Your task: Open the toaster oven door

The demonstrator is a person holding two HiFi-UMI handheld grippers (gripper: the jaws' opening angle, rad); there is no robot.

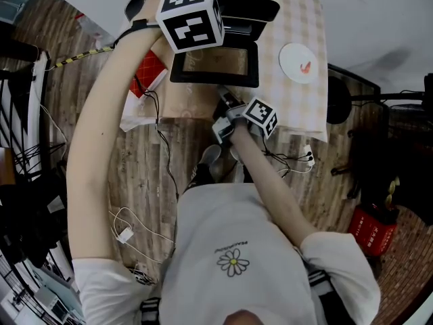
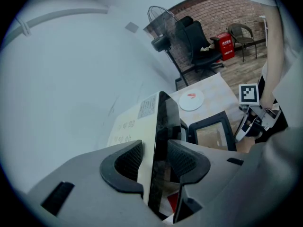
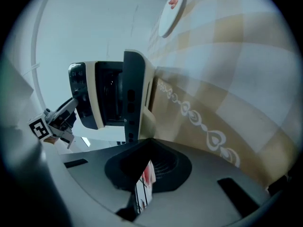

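Observation:
The toaster oven stands at the table's back, its glass door folded down flat toward me. My left gripper sits on top of the oven. In the left gripper view its jaws clasp the oven's cream-and-black top front edge. My right gripper hovers at the door's front edge, jaws shut with nothing between them. In the right gripper view the shut jaws lie just in front of the open door and the oven cavity.
A white plate lies on the checked tablecloth to the oven's right. A red packet hangs off the table's left side. Cables trail over the wooden floor. A fan and a red extinguisher stand at right.

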